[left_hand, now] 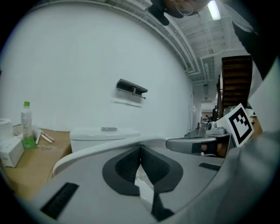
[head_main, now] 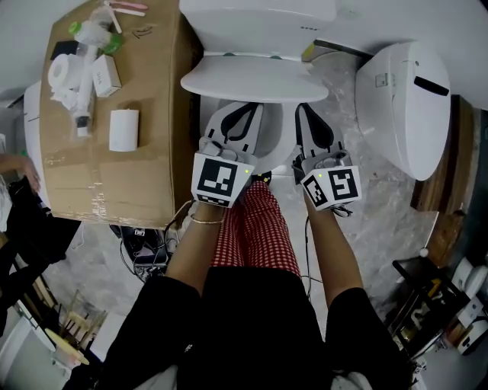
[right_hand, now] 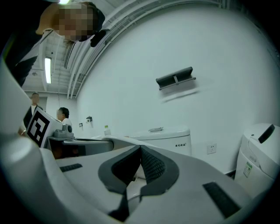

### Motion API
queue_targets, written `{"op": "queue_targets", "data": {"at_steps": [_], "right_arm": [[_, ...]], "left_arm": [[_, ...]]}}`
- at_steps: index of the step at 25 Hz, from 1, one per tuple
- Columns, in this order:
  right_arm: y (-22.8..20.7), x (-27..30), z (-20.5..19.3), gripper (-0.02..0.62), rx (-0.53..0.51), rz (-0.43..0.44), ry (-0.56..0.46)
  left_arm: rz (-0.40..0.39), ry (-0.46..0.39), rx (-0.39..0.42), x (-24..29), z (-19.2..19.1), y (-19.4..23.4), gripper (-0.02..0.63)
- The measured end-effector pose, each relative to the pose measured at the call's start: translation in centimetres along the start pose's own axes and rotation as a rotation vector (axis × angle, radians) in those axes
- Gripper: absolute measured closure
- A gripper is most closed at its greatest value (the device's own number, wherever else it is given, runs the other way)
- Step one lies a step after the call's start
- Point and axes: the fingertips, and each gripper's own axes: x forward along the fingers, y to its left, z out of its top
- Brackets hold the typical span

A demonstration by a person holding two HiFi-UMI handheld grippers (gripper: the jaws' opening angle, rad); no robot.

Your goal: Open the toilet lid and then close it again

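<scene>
The white toilet lid (head_main: 252,76) shows as a flat oval in front of the tank (head_main: 259,19) and appears partly raised. Both grippers point at its front edge from just below. My left gripper (head_main: 242,110) and right gripper (head_main: 303,110) are side by side, tips at the lid's rim. In the left gripper view the dark pads meet at the tip (left_hand: 140,148), with the lid's rim (left_hand: 100,151) curving just beyond. The right gripper view shows the same: gripper (right_hand: 141,148) shut, lid edge (right_hand: 118,141) and tank (right_hand: 168,135) behind. Whether the tips touch the lid is unclear.
A cardboard box (head_main: 107,122) stands left of the toilet, carrying a green-capped bottle (head_main: 95,34), tissue and small boxes. A second white toilet unit (head_main: 408,99) lies to the right. A dark bracket (left_hand: 131,89) hangs on the wall. The person's legs are below the grippers.
</scene>
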Motion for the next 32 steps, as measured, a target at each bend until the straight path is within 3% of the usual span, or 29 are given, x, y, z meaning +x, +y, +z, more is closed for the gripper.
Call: {"op": "queue_targets", "data": {"at_steps": [32], "right_arm": [[-2.8, 5.1, 3.9, 0.575, -0.001, 0.051, -0.007]], "left_arm": [[0.074, -0.016, 0.002, 4.3, 4.4, 3.9, 0.601]]}}
